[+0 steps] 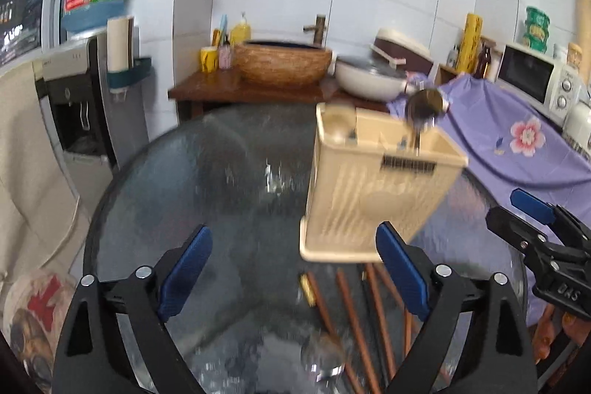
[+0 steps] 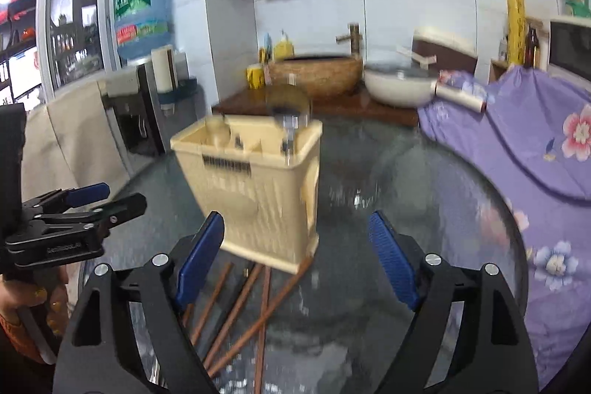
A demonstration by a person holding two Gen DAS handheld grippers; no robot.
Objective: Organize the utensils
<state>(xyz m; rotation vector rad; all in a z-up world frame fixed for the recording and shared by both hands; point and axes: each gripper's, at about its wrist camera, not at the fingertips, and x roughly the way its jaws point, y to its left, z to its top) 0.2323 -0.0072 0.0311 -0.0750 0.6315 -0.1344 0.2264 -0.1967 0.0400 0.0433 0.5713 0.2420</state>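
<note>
A cream plastic utensil holder stands on the round glass table, with a metal spoon upright in it. Several brown chopsticks lie on the glass in front of it. My left gripper is open and empty, above the chopsticks, just short of the holder. In the right wrist view the holder sits ahead left, with the spoon in it and chopsticks fanned below. My right gripper is open and empty above them. Each gripper shows in the other's view: the right one, the left one.
A purple flowered cloth covers the counter on the right. Behind the table stand a wooden stand with a brown basin and a white pan. A water dispenser is at the left. A microwave is far right.
</note>
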